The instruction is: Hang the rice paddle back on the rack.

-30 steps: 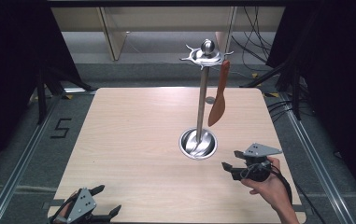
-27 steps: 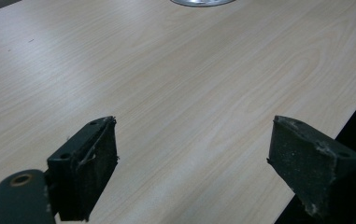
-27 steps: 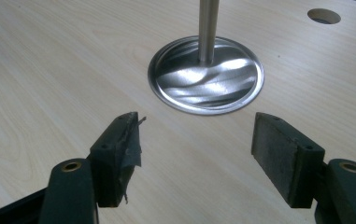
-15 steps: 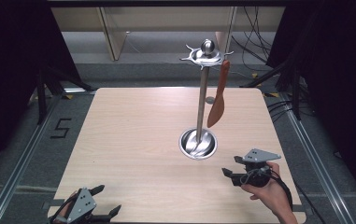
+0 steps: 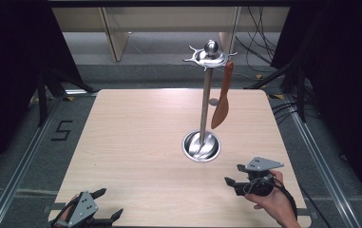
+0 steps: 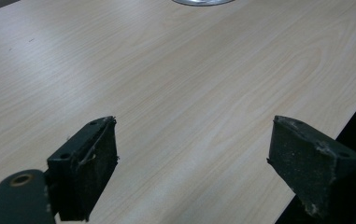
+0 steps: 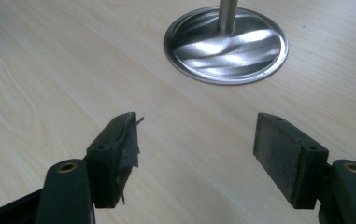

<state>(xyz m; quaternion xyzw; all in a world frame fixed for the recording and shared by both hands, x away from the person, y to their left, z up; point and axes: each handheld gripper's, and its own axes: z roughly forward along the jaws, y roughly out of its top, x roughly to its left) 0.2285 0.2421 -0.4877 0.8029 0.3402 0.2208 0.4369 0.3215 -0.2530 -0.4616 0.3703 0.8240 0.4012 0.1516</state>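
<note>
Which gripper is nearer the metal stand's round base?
Right. The right gripper sits just beside the base; the left gripper is at the table's near left corner.

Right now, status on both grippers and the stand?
Left gripper open, empty. Right gripper open, empty, near stand base. Spatula hanging on stand. Nothing in the way.

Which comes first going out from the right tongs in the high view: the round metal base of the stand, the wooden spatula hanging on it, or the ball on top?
Measured from the right tongs:
1. Round metal base, just ahead and slightly left on the table.
2. Wooden spatula, hanging beyond the base, right of the pole.
3. Ball on top, highest and farthest back.
</note>
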